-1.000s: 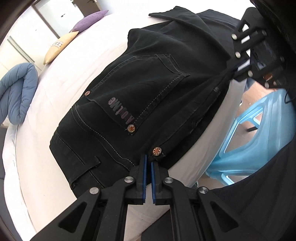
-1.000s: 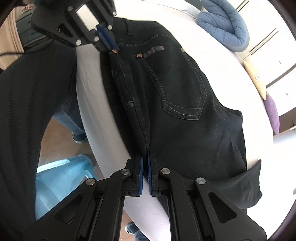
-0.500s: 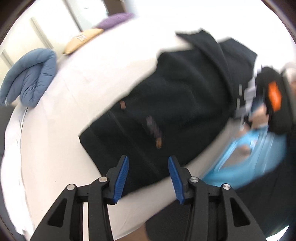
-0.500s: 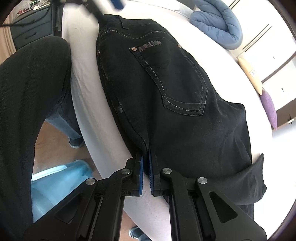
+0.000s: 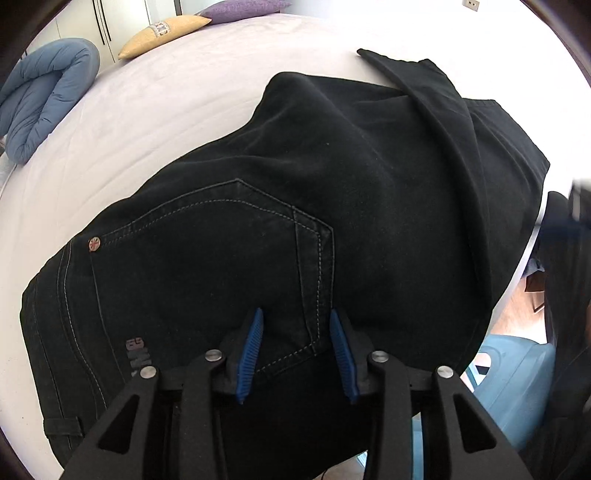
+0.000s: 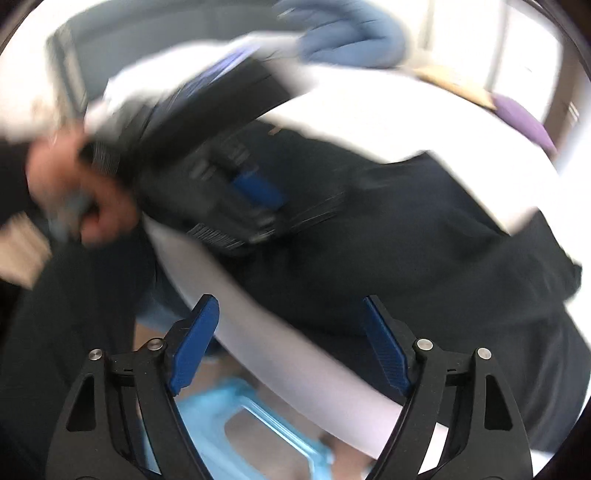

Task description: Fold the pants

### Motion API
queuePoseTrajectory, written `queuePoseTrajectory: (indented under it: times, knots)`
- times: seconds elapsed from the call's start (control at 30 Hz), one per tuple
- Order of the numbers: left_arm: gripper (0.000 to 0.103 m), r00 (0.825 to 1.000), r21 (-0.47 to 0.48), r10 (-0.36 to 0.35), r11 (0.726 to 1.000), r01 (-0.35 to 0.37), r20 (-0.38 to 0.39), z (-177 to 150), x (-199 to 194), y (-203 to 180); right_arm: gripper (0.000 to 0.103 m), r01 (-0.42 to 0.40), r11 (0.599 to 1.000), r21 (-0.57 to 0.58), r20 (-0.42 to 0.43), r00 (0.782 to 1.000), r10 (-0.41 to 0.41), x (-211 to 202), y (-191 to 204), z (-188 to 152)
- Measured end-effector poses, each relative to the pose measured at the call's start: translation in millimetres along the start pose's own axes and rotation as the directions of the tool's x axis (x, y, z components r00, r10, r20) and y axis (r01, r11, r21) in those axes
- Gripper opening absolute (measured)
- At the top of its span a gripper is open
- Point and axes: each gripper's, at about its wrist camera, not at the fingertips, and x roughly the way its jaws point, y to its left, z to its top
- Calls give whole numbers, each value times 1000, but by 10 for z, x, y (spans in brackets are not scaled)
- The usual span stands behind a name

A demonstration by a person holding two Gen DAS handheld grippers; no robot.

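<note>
Black jeans (image 5: pixel 332 206) lie folded on the white bed (image 5: pixel 147 110), back pocket up, near the bed's edge. My left gripper (image 5: pixel 295 321) is open, its blue pads just above the pocket's lower corner, holding nothing. My right gripper (image 6: pixel 288 306) is wide open and empty over the bed's edge, in front of the jeans (image 6: pixel 424 240). The right wrist view is blurred by motion; it shows the left gripper (image 6: pixel 255 188) and the hand holding it over the jeans.
A blue rolled duvet (image 5: pixel 40 99), a yellow pillow (image 5: pixel 162 29) and a purple pillow (image 5: pixel 243 7) lie at the bed's far side. A light blue plastic stool (image 5: pixel 517 376) stands on the floor beside the bed; it also shows in the right wrist view (image 6: pixel 251 432).
Both grippers have let go of the jeans' edge and opened. The left gripper moved in over the back pocket. The right gripper pulled back and swung, blurring its view.
</note>
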Motion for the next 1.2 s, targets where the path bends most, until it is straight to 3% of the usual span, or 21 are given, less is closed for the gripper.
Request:
queuePoseTrajectory:
  times: [0.1,0.17,0.23,0.33,0.43,0.53,0.63,0.8,0.97,1.1,1.2]
  knots:
    - [40,1000,-28,-5,1000,4,-5,22,59,-13,79,75,975,211,11,997,-79,-187,-814,124]
    - [40,1000,-45,-17,999,17,-2,2,71,18,79,138,913,383,-23,990,-140,-222,-1553,263]
    - [40,1000,-58,-23,998,23,1,4,64,62,79,222,818,531,-120,975,-187,-168,-2320,433]
    - [40,1000,-77,-24,997,24,4,-157,48,0,79,337,720,607,-220,942,-255,15,-3133,709]
    - [40,999,-99,-35,994,36,13,-188,35,48,79,365,692,623,-284,930,-235,322,-3605,962]
    - [40,999,-102,-31,994,33,20,-237,4,72,79,433,683,588,-361,896,-257,652,-3850,1171]
    - [40,1000,-95,-23,995,25,20,-260,-15,75,79,521,664,537,-465,839,-282,951,-3991,1262]
    - [40,999,-91,-25,995,27,24,-254,1,38,79,568,653,502,-549,792,-268,1252,-4057,1258]
    - [40,999,-92,-17,996,20,27,-249,11,-21,78,586,607,536,-554,787,-271,1218,-4179,1163]
    - [40,1000,-97,-10,995,13,27,-247,6,-49,78,579,617,532,-547,792,-271,1125,-4241,1105]
    - [40,1000,-99,-3,995,6,26,-248,4,-70,78,545,630,554,-537,812,-229,1067,-4274,983]
